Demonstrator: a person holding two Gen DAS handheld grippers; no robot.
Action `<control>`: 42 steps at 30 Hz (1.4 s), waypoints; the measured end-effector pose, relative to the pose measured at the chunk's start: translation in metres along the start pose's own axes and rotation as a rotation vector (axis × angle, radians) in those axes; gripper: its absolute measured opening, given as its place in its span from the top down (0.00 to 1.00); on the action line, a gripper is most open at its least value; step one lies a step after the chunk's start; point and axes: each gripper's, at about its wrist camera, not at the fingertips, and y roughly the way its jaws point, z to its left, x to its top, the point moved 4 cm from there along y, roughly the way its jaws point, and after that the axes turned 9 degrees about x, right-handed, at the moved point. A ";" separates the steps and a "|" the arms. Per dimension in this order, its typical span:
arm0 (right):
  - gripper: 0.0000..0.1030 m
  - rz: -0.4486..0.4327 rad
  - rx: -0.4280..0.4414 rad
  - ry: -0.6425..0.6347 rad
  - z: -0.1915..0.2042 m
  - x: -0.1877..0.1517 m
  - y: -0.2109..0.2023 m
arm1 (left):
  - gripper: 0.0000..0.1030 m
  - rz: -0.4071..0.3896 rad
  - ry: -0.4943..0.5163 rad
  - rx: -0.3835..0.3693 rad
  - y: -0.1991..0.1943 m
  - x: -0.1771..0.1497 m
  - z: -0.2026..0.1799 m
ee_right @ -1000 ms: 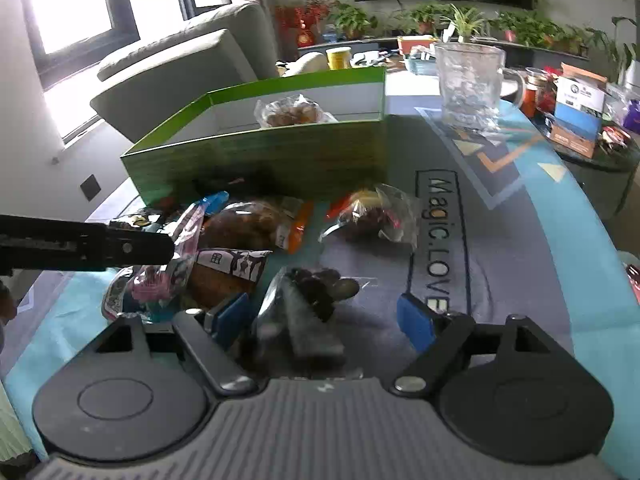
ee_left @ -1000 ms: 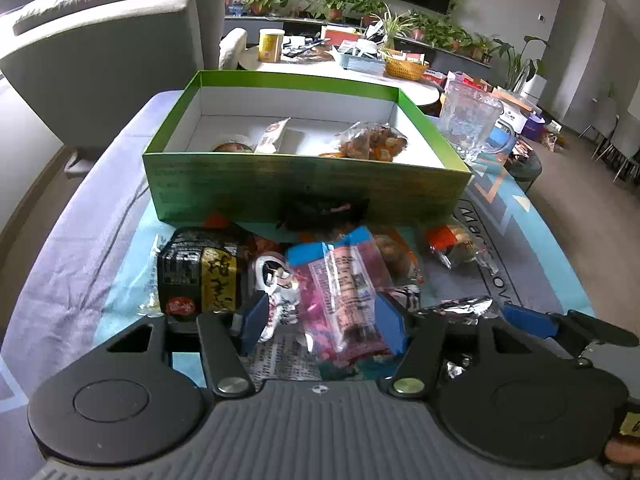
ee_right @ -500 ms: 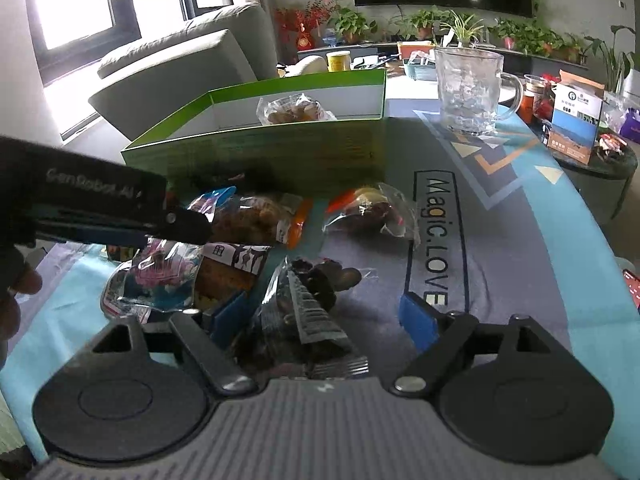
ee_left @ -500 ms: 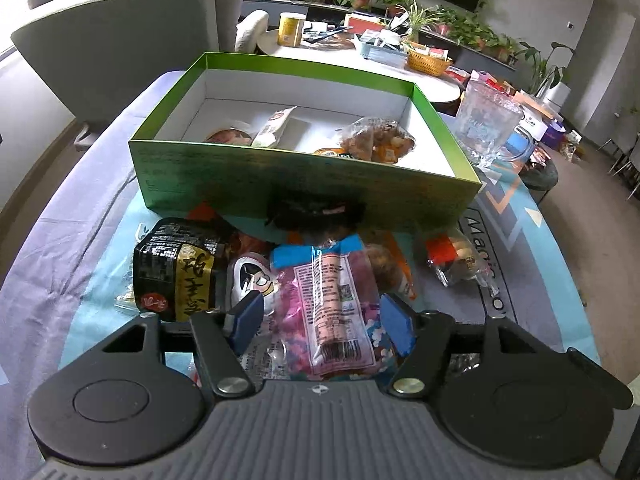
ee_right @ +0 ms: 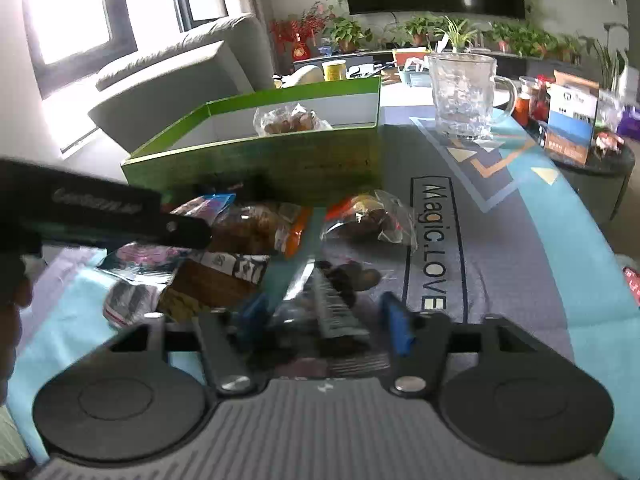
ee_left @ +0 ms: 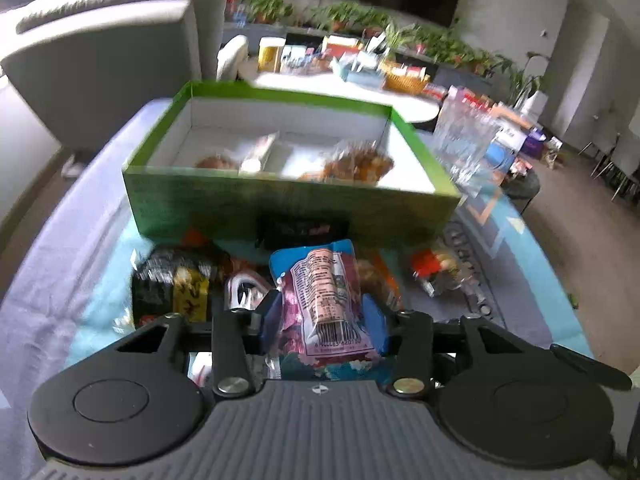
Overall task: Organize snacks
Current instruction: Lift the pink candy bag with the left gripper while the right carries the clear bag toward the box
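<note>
While your left gripper (ee_left: 322,314) pinches a pink snack packet (ee_left: 326,300) just near of the green box (ee_left: 288,204), your right gripper (ee_right: 320,316) closes around a clear packet (ee_right: 320,308); next, likely lift both into the box.

I count one green box (ee_left: 288,204) straight ahead of my left hand-held gripper (ee_left: 323,314), with three snack packets inside it. One pink-and-blue packet (ee_left: 324,300) sits between that gripper's fingers, one clear packet of dark snacks (ee_right: 320,312) between my right hand-held gripper's (ee_right: 320,320). One glass mug (ee_right: 464,96) stands ahead-right on the bench (ee_right: 500,280).
</note>
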 end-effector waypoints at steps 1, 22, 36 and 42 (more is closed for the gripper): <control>0.45 -0.012 -0.005 0.005 -0.001 0.002 -0.002 | 0.60 -0.023 0.009 -0.002 -0.006 0.001 0.000; 0.38 0.036 0.030 -0.035 0.011 -0.008 -0.020 | 0.58 -0.099 0.001 -0.013 -0.040 0.009 0.014; 0.38 -0.026 0.148 -0.214 0.038 -0.001 -0.048 | 0.57 -0.110 -0.040 0.017 -0.045 0.009 0.031; 0.38 0.100 0.194 -0.187 0.020 -0.009 -0.009 | 0.56 -0.106 -0.035 0.020 -0.045 0.007 0.031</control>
